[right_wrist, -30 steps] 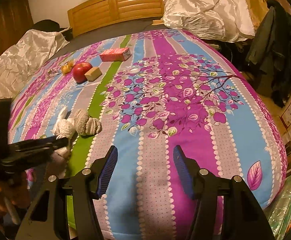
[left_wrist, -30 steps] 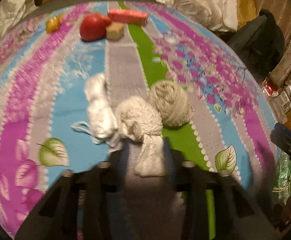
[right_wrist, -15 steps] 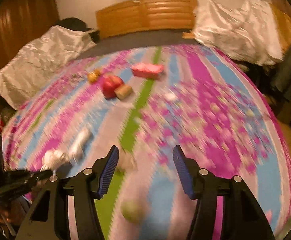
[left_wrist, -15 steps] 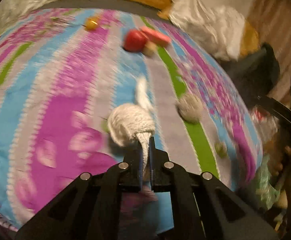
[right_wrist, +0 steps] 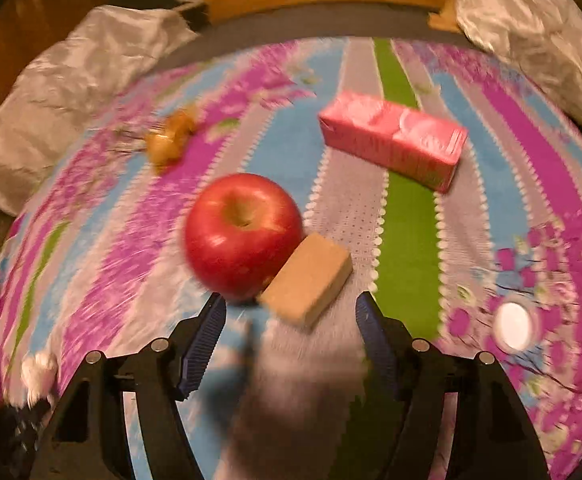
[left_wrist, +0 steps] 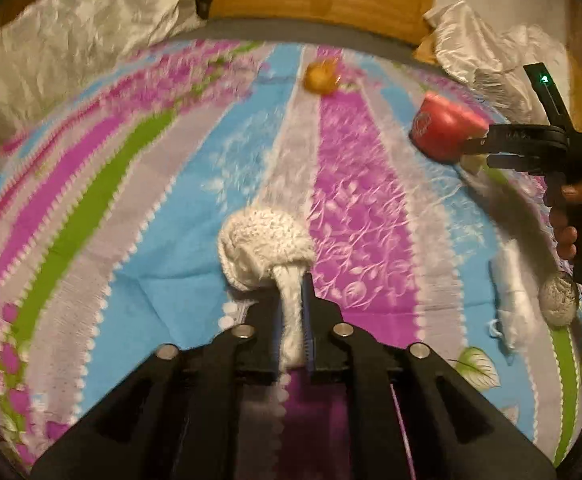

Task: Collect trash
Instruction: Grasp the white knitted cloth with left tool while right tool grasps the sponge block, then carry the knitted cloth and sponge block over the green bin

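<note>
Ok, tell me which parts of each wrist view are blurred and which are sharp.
Left wrist view: the bedspread streaks with motion blur, while the white sock in the left gripper stays fairly sharp. Right wrist view: apple, tan block and pink carton smear slightly; fisheye bends both.

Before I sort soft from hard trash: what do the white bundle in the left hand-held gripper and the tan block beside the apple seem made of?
White bundle: looks like knitted or terry fabric, matte and nubby, likely a rolled sock; its tail is pinched flat.
Tan block: sharp-edged, matte, uniformly brown; perhaps cardboard or sponge, blur leaves it open.
</note>
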A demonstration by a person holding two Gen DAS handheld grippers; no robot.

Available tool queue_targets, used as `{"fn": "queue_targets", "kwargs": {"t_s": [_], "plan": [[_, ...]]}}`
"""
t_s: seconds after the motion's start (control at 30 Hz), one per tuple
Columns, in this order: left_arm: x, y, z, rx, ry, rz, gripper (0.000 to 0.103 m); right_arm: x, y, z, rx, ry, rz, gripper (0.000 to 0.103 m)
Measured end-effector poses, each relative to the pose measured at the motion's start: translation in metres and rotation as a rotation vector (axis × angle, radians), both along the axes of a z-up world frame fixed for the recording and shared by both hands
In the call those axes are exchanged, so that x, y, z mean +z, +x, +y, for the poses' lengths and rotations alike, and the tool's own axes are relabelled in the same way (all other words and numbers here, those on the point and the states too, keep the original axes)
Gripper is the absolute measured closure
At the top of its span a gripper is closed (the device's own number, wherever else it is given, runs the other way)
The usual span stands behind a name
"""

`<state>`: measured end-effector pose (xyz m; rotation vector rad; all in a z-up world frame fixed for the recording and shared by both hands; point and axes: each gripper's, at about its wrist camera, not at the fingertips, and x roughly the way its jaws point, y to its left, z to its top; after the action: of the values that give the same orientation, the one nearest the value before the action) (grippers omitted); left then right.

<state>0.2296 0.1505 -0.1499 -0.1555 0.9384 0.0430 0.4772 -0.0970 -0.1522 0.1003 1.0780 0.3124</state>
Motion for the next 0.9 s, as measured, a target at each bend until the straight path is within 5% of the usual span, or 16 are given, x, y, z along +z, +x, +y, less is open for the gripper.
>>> {"fn": "queue_targets", "kwargs": {"t_s": [0.1,0.33,0.4,0.63,0.9], "plan": [[-0.003,0.004,0.003,0.002,-0.028,0.007,0.09,-0.001,0.002,-0.001,-0.014,0.009,0.013,0.058],[-0.008,0.011,-0.001,-0.017,-0.031,0.025,0.086,0.001,-0.005,-0.018,-0.024,0.09,0.023,0.071],[-0.007,0.01,0.002,-0.018,-0.056,0.01,0.098,0.018,-0.014,-0.023,-0.023,0.108,-0.016,0.072],[0.026,-0.014,0.009,-0.024,-0.124,-0.094,0.099,0.106,-0.064,-0.04,0.021,0.186,-0.178,0.072],[0.094,-0.037,-0.015,-0.102,-0.135,-0.239,0.099,0.205,-0.174,-0.071,0.03,0.235,-0.356,0.073]]}}
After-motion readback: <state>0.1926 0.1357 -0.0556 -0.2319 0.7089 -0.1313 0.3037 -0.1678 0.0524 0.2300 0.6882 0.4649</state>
